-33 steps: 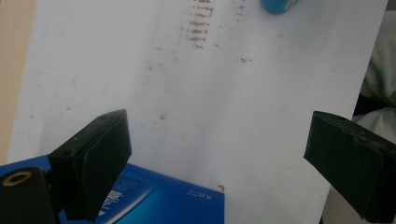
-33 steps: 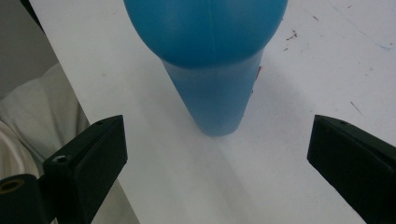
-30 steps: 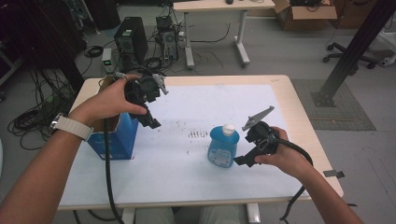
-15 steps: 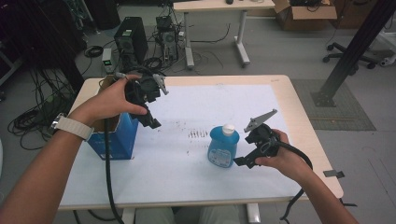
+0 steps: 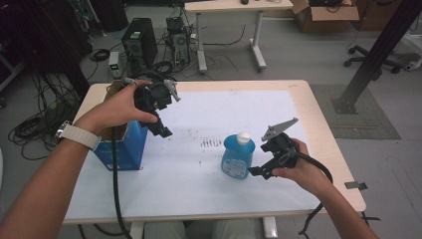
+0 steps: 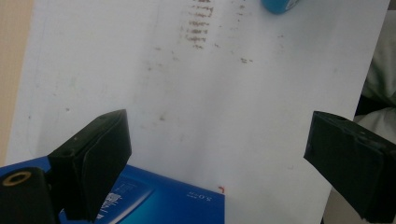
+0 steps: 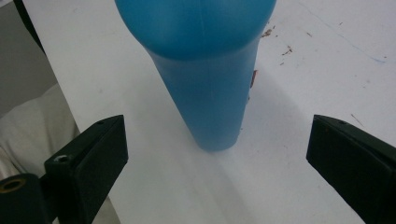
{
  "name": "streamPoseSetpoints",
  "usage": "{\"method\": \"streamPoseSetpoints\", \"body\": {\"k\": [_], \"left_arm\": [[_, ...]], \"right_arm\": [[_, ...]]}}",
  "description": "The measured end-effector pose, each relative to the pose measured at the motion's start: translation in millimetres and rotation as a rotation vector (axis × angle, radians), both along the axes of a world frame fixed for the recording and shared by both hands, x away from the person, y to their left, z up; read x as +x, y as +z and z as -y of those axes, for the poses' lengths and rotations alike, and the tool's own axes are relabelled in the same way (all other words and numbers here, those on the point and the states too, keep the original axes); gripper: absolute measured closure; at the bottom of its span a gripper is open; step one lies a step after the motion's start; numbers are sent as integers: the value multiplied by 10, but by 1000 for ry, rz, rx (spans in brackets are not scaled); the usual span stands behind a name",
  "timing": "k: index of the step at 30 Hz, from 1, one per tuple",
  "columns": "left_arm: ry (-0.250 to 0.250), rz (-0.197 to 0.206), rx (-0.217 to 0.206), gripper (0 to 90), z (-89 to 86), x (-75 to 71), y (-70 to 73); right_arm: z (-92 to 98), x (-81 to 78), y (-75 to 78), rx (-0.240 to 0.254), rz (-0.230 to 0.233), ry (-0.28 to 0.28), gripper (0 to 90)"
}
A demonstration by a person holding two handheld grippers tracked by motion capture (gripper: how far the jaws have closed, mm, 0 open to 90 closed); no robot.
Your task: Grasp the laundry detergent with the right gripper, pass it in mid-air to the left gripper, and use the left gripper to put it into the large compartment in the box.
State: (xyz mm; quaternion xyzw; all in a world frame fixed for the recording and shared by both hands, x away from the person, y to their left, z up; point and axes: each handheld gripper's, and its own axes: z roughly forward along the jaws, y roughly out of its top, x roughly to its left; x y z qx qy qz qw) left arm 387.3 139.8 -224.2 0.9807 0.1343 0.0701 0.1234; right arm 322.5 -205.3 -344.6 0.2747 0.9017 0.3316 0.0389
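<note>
Both tools were wide open, so nothing was gripped at all. Right tool point(image 5: 260, 170) sat low near the front right of the counter point(image 5: 318, 129), held in the person's right hand point(image 5: 303, 167), with its jaws pointed at the blue bottle point(image 5: 238, 157). That bottle stood upright on the white sheet point(image 5: 199, 169) covering the counter, white cap point(image 5: 243, 138) on top, just beside the tool's jaw tips but not between them as far as the high view showed. In the right gripper view the bottle point(image 7: 205, 79) was dead centre ahead, jaws spread far out on either side and not touching it. Left tool point(image 5: 160, 130) was up in the air in the left hand point(image 5: 119, 107), hovering over the blue box point(image 5: 122, 147) that sat open-topped at the left edge of the sheet. Its own view looked down on the sheet point(image 6: 243, 116), with a corner of the blue box point(image 6: 159, 200) at the bottom, some brownish smudges point(image 6: 198, 25) further out, and a sliver of the bottle point(image 6: 279, 4) at the top edge. A white watch strap point(image 5: 77, 135) was on the left wrist.
</note>
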Motion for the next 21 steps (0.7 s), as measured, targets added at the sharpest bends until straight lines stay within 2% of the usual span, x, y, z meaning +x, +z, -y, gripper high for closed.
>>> {"method": "streamPoseSetpoints", "body": {"k": [10, 21], "left_arm": [[0, 0, -1, 75, 0, 0, 0], [1, 1, -1, 75, -11, 2, -1]], "right_arm": [[-10, -8, -23, 34, 32, -3, 54], [-23, -3, -39, 56, 46, -6, 53]]}}
